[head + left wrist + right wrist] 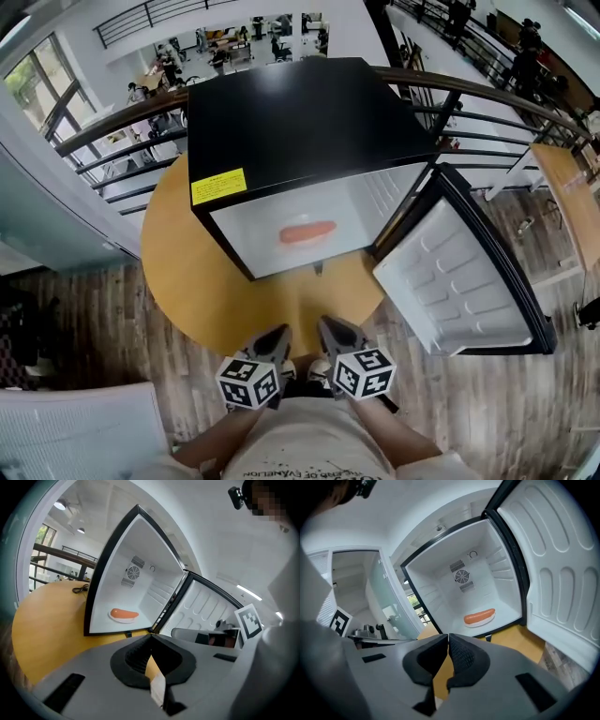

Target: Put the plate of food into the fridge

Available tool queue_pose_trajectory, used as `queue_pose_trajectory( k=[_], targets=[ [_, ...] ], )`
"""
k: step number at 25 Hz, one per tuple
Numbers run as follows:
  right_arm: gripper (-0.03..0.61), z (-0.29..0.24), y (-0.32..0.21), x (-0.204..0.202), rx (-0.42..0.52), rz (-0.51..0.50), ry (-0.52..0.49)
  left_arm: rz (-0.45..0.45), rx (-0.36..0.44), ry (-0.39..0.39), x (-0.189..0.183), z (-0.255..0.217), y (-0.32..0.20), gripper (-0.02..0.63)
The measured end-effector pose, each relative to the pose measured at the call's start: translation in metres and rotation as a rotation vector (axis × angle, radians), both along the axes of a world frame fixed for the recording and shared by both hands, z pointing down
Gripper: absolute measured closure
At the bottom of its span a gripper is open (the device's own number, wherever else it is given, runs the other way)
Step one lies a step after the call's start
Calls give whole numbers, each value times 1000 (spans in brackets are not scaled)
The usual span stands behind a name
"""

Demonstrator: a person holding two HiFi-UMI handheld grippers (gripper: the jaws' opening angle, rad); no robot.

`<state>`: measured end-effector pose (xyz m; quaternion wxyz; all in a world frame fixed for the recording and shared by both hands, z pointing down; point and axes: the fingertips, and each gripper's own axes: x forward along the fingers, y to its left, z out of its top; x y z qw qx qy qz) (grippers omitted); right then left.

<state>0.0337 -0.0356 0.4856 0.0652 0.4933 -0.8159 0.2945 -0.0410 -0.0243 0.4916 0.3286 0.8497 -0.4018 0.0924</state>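
Note:
A white plate (307,238) with an orange sausage (307,231) lies on the floor of the open black mini fridge (291,112). The plate (123,616) also shows in the left gripper view, and the plate (481,620) in the right gripper view, well ahead of the jaws. My left gripper (275,337) and right gripper (334,328) hang side by side near my body, over the table's near edge and apart from the fridge. The left gripper (151,638) is shut with nothing between its pads. The right gripper (448,636) is shut and holds nothing.
The fridge stands on a round yellow table (178,272). Its door (459,272) swings wide open to the right, past the table's edge. A dark railing (122,131) curves behind the table. A white chair back (75,431) sits at the lower left.

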Motion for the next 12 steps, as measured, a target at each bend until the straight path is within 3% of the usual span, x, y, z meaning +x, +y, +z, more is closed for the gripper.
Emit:
queue_pose_trajectory(
  k=[8, 12],
  targets=[
    [551, 0, 12, 3, -6, 26, 27, 16, 67, -64, -4, -11, -2, 591],
    [552, 0, 17, 5, -18, 47, 24, 0, 56, -39, -3, -14, -3, 591]
  ],
)
